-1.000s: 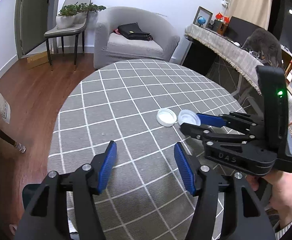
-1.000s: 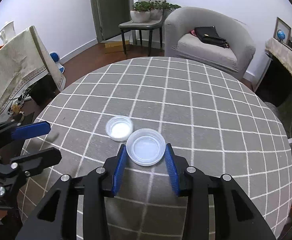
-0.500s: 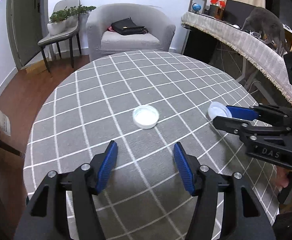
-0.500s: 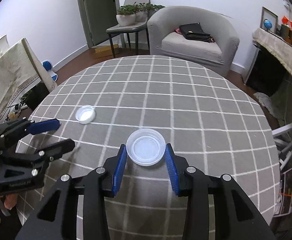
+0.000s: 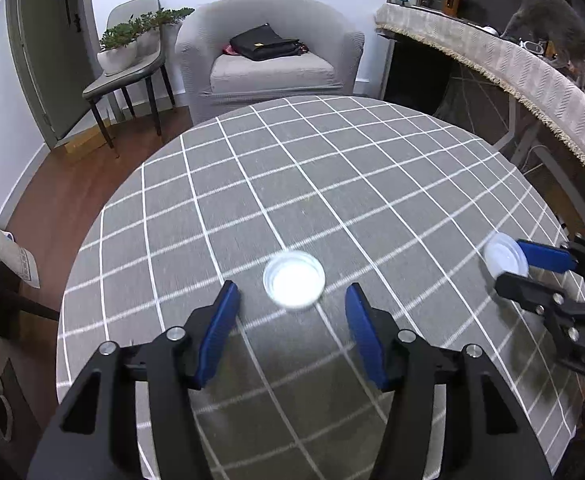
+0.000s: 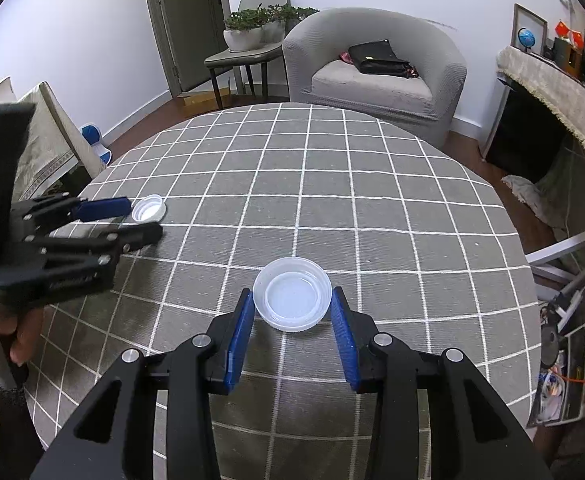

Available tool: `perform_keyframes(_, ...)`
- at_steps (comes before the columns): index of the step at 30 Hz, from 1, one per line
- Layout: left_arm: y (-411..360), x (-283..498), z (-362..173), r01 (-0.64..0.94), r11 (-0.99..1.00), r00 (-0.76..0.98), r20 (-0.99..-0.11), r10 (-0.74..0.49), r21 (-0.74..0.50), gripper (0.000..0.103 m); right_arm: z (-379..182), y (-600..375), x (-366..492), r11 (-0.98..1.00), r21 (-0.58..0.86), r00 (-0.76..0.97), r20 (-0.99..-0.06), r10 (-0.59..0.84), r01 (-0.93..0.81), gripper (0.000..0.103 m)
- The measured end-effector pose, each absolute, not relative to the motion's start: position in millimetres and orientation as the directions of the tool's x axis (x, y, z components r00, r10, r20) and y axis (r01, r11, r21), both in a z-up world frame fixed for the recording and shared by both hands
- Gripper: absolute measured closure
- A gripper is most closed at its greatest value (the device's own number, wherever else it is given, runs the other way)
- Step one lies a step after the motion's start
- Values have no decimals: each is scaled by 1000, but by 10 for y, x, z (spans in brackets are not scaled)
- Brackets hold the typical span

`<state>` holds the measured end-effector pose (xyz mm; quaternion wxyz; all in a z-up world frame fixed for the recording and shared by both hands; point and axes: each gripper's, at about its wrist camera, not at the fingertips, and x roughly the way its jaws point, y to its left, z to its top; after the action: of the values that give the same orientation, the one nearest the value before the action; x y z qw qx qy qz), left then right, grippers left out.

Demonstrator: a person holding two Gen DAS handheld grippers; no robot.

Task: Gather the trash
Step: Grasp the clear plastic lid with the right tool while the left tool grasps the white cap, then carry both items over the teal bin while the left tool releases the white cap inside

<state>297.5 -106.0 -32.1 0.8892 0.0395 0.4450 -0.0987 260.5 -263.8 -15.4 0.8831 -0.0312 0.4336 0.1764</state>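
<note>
Right wrist view: a clear plastic lid (image 6: 292, 299) is clamped rim to rim between the blue pads of the right gripper (image 6: 292, 312) and is held above the grey checked tablecloth (image 6: 372, 208). Its hollow side faces up; being round, it has no long axis.

A 2nd, smaller white cap (image 5: 294, 283) lies on the cloth with its open side up, also round, just ahead of the left gripper (image 5: 292, 300). The left fingers (image 5: 220, 320) are seen apart and closing, with the cap in front of the gap and no pad touching it.

The step in hand is judged to be the pickup of this 2nd piece of trash. A short advance is called for next, so that the pads straddle the rim, and then a squeeze across it. No bin is seen in either view.
</note>
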Motion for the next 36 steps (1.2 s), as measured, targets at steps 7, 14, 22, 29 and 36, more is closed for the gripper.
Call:
perform_keyframes(7, -1035, 3041, -304, 197, 980, 608, -782, -136, -17, 70, -76, -2590, 2598, 934, 103, 569, -768, 293, -343, 63)
perform_keyframes(14, -946, 2960, -283, 196, 979, 600, -783, -163, -54, 71, -26, -2379, 2598, 925, 94, 568, -764, 305, -369, 64)
perform_keyframes(22, -590, 2815, -158, 168, 983, 604, -781, -160, -71, 71, -12, -2062, 2671, 913, 92, 556, -767, 320, -398, 64)
perform_keyframes(29, -140, 2679, -101, 111, 991, 612, -781, -126, -74, 71, 38, -1615, 2708, 892, 91, 546, -761, 350, -444, 64)
perform_keyframes(36, 222, 2523, -84, 70, 996, 620, -780, -89, -58, 71, 72, -1069, 2723, 857, 89, 525, -757, 389, -508, 64)
